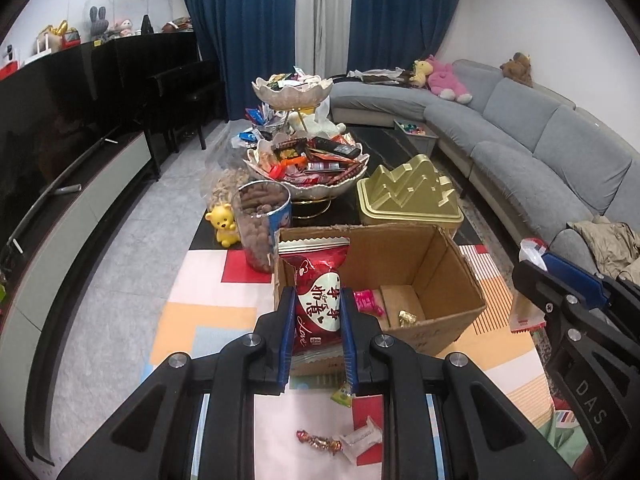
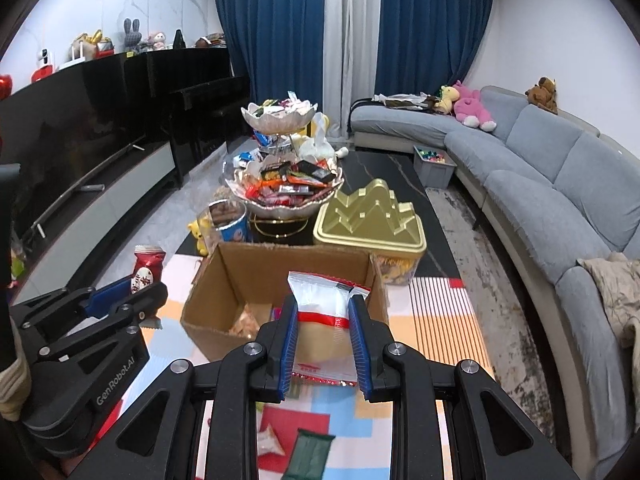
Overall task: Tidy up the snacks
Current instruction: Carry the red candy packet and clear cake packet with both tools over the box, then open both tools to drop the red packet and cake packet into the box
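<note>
My left tongs [image 1: 317, 314] pinch the glossy red snack bag [image 1: 316, 300], right tongs [image 2: 324, 338] a clear red-striped packet [image 2: 326, 312]; either could slip short of the brown cardboard box [image 1: 432, 264]

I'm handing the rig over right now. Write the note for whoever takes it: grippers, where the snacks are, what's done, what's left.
Left gripper: shut on a red snack bag, held in front of the cardboard box.
Right gripper: shut on a white snack packet, held near the box too.
Done: the box holds a pink candy, a gold candy and little else.
Left: both held packs are not yet in the box. Loose candies and a green packet lie on the mat. The tiered bowls behind the box are full.
</note>
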A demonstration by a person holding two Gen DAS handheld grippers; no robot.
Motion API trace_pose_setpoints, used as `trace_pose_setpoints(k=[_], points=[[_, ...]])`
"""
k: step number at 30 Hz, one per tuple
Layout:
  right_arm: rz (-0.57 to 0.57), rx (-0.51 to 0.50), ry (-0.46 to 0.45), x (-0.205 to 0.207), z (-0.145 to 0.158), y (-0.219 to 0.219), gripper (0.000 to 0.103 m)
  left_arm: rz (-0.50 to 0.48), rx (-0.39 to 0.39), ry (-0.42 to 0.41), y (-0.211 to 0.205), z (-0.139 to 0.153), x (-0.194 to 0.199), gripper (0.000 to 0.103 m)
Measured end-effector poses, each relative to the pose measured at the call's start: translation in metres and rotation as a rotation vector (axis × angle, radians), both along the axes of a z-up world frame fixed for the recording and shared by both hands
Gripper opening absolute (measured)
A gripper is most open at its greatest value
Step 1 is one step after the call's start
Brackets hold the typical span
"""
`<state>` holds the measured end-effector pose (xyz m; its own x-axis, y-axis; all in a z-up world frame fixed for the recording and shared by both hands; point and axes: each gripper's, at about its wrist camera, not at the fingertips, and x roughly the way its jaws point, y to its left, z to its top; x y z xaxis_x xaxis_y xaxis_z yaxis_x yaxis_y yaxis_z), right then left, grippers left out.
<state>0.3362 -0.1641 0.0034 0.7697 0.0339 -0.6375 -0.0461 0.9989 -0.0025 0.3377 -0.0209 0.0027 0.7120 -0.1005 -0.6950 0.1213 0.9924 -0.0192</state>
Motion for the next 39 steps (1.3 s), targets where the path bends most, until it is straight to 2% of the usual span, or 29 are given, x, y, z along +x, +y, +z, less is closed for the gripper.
trace_pose_setpoints(k=[12,19,29,39], points=[[0.024,0.015,-0.012,0.040,0.002,-0.002,0.027,-0.024,-0.001,0.005,-0.007,-0.012,0.034,0.022],[0.042,0.016,-0.019,0.057,-0.009,-0.003,0.027,-0.025,-0.014,-0.002,-0.007,-0.026,0.050,0.022],[0.068,0.031,0.025,0.083,-0.035,-0.002,0.027,-0.035,-0.030,0.027,-0.006,-0.048,0.071,0.022],[0.084,0.042,0.052,0.099,-0.046,-0.002,0.027,-0.048,-0.042,0.058,-0.006,-0.058,0.085,0.022]])
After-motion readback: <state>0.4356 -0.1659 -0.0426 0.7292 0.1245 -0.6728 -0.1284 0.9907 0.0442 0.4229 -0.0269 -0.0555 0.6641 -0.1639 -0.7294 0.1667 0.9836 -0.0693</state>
